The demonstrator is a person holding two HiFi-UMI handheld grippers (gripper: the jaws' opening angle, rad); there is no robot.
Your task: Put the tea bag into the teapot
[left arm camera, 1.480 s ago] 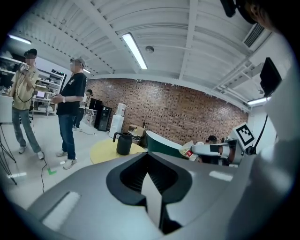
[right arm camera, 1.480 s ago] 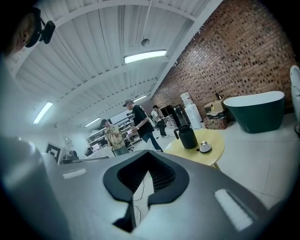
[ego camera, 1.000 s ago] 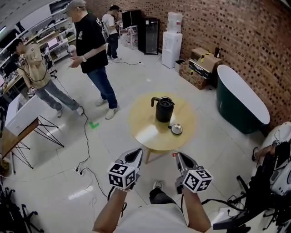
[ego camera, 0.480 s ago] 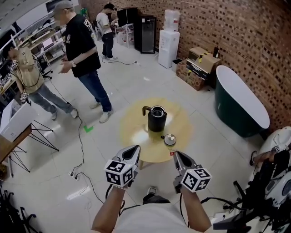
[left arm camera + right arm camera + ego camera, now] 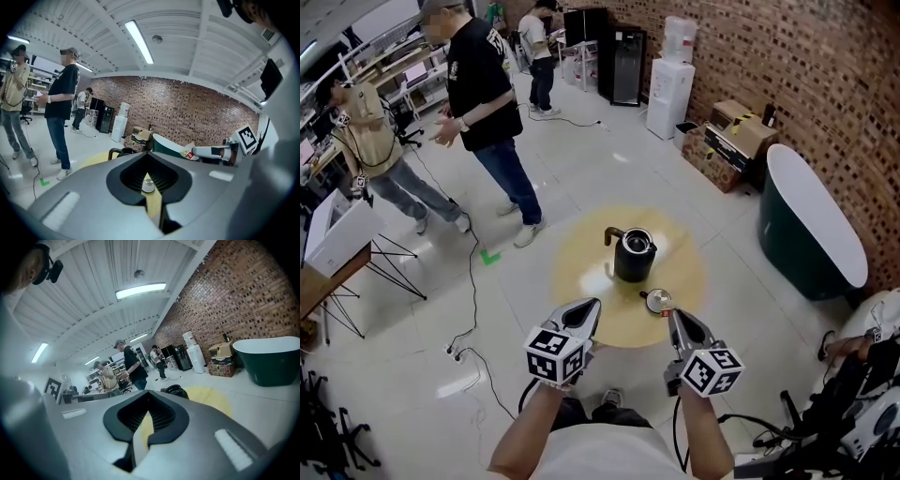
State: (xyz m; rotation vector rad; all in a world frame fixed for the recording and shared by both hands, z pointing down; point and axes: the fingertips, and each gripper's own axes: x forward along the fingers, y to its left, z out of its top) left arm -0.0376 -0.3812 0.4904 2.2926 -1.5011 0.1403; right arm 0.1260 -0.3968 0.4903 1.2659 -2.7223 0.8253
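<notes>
Nearest, at 6 o'clock, both forearms reach forward. The left hand-held gripper [image 5: 588, 309] has its jaws pressed together on nothing, while the right hand-held gripper [image 5: 675, 317] is clamped on the tea bag [image 5: 189, 153], a pale sachet with a red tag pinched at the jaw tips (best seen from the left gripper view). Both tips hang over the near rim of the round yellow desk [image 5: 581, 272], well apart from each other. Just beyond the right tips, at 12 o'clock from them, the silver lid [image 5: 657, 301] lies on the desk, directly between the tea bag and the black teapot [image 5: 635, 255]. The teapot stands upright near the desk's middle with its mouth uncovered and its handle pointing to 10 o'clock. On the floor at 9 o'clock a dark cable [image 5: 473, 300] runs past a green tape mark [image 5: 490, 256], with a white stand on thin legs [image 5: 337, 239] further out. At 11 o'clock a person in a black shirt [image 5: 483, 84] stands close to the desk, and a person in beige [image 5: 370, 131] stands at 10 o'clock. At 2 o'clock a dark green bathtub [image 5: 811, 220] sits along the brick wall [image 5: 825, 75], then cardboard boxes [image 5: 741, 136] at 1 o'clock. Farthest, around 12 o'clock, come a white water dispenser [image 5: 672, 80], a black cabinet [image 5: 623, 66] and a third person [image 5: 542, 37].
</notes>
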